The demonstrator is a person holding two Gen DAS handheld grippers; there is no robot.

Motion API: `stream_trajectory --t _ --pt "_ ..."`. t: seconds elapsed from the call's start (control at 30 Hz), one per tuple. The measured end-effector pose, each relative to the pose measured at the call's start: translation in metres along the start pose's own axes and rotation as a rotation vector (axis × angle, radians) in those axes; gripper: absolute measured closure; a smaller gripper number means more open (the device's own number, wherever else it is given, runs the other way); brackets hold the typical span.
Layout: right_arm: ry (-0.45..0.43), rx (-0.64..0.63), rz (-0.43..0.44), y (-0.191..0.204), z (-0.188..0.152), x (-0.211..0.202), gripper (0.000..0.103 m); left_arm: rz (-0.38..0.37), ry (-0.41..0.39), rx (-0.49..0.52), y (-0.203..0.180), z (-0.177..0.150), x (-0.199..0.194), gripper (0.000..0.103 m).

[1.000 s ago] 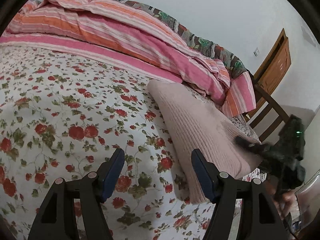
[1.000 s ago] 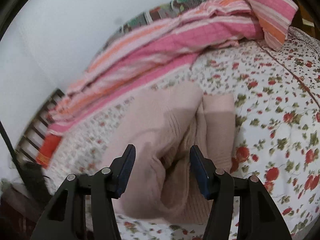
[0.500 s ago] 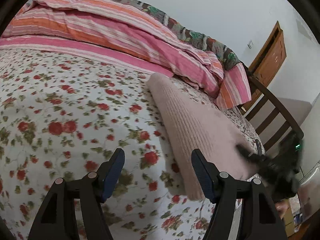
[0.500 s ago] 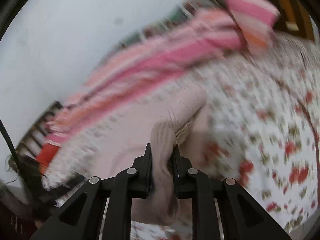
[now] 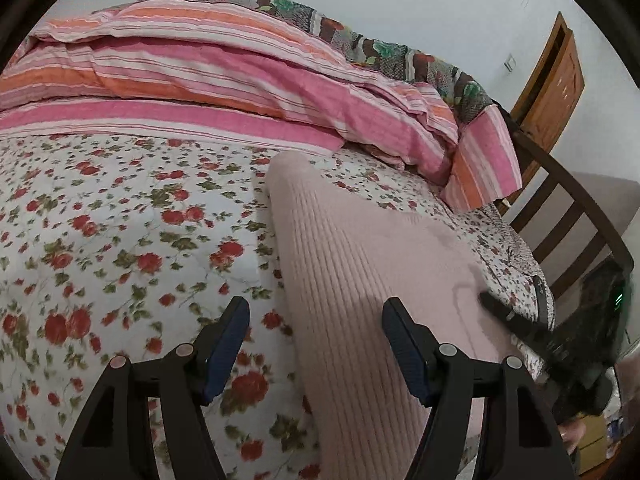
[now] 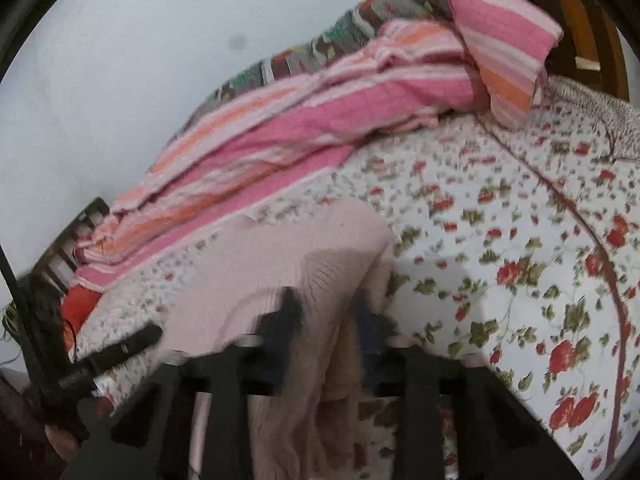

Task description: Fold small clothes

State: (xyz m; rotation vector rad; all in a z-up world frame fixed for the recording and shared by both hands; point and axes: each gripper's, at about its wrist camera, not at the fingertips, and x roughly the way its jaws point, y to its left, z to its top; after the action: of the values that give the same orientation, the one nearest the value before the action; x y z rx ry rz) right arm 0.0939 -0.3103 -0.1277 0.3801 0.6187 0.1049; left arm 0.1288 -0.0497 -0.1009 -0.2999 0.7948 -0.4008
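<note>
striped quilt behind pink sweater, floral bedsheet

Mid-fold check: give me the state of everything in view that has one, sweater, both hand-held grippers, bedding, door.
Pink sweater: partly folded on the bedspread, one fold pinched and lifted.
Right hand-held gripper: jaws closing on the sweater fold.
Left hand-held gripper: open, holding nothing, sweater edge between its fingers.
Striped quilt: bunched along the wall.
Floral bedspread: spread flat.
Wooden door: too little shows to say whether it is open or shut.
</note>
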Motion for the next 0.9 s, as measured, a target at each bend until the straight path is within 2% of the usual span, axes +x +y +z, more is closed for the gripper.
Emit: stream_trajectory --t 0.1,0.2,0.27,0.33,0.57,0.63,0.73,0.9 --pt "0.009 -0.011 -0.024 -0.013 -0.015 0.004 0.091 -0.022 0.016 0.004 -0.002 0.003 0.005 0.036" --pt "0.025 0.007 -0.032 -0.026 -0.025 0.002 0.090 -0.019 0.029 0.032 -0.007 0.003 0.014 0.034" --pt "0.037 0.034 -0.021 -0.030 -0.020 -0.003 0.076 -0.003 0.041 0.045 -0.009 0.003 0.020 0.033" --pt "0.038 0.054 -0.008 -0.032 -0.015 -0.006 0.057 -0.010 0.039 0.036 -0.007 0.004 0.020 0.033" --pt "0.121 0.160 0.161 -0.038 -0.004 0.015 0.044 -0.030 0.010 0.007 0.013 0.014 0.006 0.035" --pt "0.141 0.189 0.206 -0.038 -0.005 0.025 0.034 -0.033 0.006 0.003 0.020 0.015 0.002 0.035" --pt "0.153 0.220 0.239 -0.039 -0.006 0.038 0.028 -0.040 0.001 -0.005 0.031 0.015 -0.004 0.035" --pt "0.172 0.205 0.238 -0.030 0.000 0.056 0.020 -0.060 -0.010 -0.042 0.050 0.012 -0.011 0.035"
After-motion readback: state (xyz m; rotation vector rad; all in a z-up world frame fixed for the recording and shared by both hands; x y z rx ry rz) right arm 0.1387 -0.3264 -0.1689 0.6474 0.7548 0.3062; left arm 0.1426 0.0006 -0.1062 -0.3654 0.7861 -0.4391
